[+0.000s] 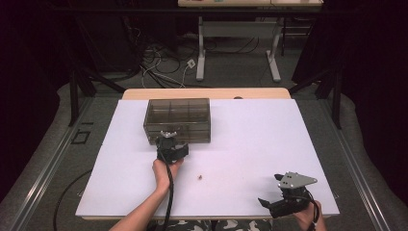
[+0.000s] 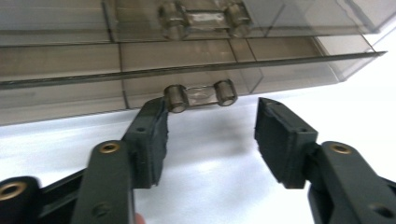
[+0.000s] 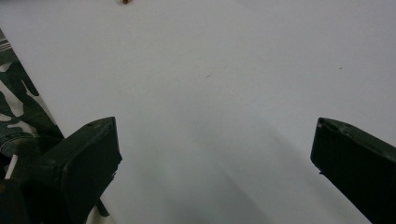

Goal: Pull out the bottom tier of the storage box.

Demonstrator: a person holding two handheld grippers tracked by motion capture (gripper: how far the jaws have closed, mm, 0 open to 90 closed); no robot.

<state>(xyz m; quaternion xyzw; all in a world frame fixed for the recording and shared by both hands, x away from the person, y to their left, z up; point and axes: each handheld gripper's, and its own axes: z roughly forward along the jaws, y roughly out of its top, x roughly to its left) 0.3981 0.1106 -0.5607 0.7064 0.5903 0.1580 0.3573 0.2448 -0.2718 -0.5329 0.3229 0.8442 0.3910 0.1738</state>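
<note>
A smoky clear drawer box [image 1: 177,120] stands at the back left of the white sheet [image 1: 255,139]. My left gripper [image 1: 168,140] sits right at its front face. In the left gripper view the jaws [image 2: 212,109] are open on either side of the lower drawer's clear handle [image 2: 201,94], the left tip close by one handle post, the right tip apart from it. A second handle [image 2: 205,18] shows on the drawer above. My right gripper [image 1: 270,190] rests near the front right edge, its jaws [image 3: 210,135] wide open over bare sheet.
A tiny brown object [image 1: 200,176] lies on the sheet between the two hands, also at the top edge of the right gripper view [image 3: 125,2]. Camouflage cloth [image 3: 14,107] shows at the table's near edge. Table legs and cables lie on the floor beyond the table.
</note>
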